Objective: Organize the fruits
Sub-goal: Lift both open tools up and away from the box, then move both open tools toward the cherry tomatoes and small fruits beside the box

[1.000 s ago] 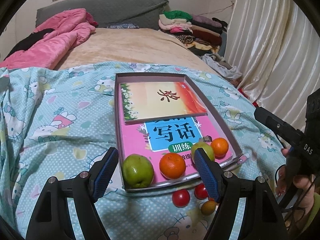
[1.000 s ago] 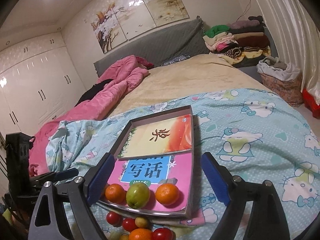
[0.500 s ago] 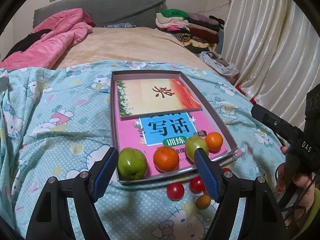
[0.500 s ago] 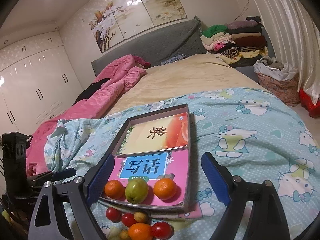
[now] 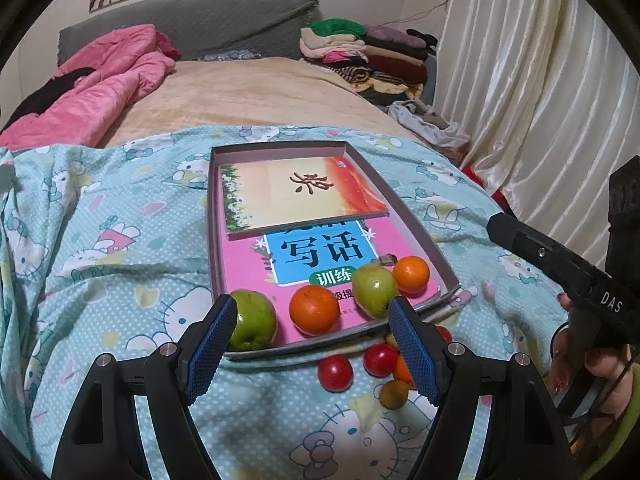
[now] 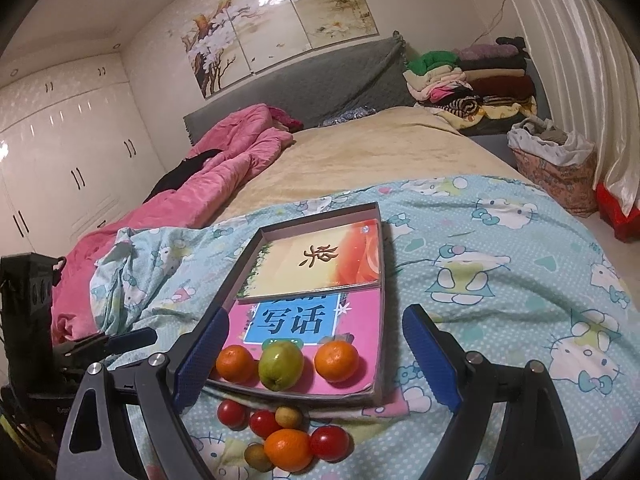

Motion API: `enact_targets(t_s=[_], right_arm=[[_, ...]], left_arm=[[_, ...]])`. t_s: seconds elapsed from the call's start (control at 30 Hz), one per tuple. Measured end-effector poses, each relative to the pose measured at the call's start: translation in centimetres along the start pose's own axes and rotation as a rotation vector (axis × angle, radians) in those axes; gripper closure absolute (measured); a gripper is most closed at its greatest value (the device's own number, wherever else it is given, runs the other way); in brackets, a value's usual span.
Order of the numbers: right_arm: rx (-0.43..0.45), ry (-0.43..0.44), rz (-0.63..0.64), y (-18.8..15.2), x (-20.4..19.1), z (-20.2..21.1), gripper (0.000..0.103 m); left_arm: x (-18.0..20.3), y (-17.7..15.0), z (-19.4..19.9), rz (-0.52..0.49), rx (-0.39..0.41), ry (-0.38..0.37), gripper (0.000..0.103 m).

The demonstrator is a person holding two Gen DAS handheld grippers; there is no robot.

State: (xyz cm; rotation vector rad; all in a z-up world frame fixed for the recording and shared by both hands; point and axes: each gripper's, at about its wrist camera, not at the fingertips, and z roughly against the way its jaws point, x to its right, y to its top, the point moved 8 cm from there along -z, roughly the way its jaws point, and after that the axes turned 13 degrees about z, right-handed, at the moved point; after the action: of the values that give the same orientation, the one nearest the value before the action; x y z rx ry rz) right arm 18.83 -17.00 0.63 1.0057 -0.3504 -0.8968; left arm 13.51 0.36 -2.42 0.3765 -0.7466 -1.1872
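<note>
A shallow grey box tray [image 5: 416, 224] [image 6: 382, 292] lies on the bed with two books in it. Along its near edge sit a green pear [image 5: 253, 319], an orange [image 5: 314, 309], a second green pear [image 5: 374, 285] [image 6: 280, 365] and another orange [image 5: 411, 274] [image 6: 336, 361]. In front of the tray lie loose cherry tomatoes [image 5: 335, 372] [image 6: 231, 413], a small orange [image 6: 288, 449] and small brown fruits [image 5: 394, 394] [image 6: 288, 417]. My left gripper [image 5: 312, 346] is open and empty just before the tray. My right gripper [image 6: 316, 364] is open and empty above the fruit.
The bed carries a blue cartoon-print sheet [image 5: 100, 264], a beige blanket [image 5: 248, 96] and a pink quilt [image 5: 108, 68]. Folded clothes [image 5: 360, 48] pile at the headboard. Curtains [image 5: 540, 80] hang on the right; a laundry basket [image 6: 554, 168] stands by them.
Both grippers have drawn back a little from the tray, so it sits higher and farther in both views. The fruit has not moved. Both grippers stay open.
</note>
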Motion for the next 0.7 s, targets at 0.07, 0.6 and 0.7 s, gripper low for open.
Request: enact_targets(t_s=[0.07, 0.6, 0.7], right_arm=[[-0.009, 0.024, -0.001, -0.2, -0.4, 0.0, 0.015], [-0.117, -0.010, 0.099, -2.2, -2.3, -0.6, 0.015], [-0.134, -0.011, 0.086, -2.5, -2.2, -0.7, 0.015]], left_arm=[[0.2, -0.3, 0.0, -0.010, -0.005, 0.002, 0.024], [1.1, -2.3, -0.5, -0.043, -0.073, 0.019, 0.024], [1.1, -2.9, -0.6, -0.036, -0.095, 0.009, 0.024]])
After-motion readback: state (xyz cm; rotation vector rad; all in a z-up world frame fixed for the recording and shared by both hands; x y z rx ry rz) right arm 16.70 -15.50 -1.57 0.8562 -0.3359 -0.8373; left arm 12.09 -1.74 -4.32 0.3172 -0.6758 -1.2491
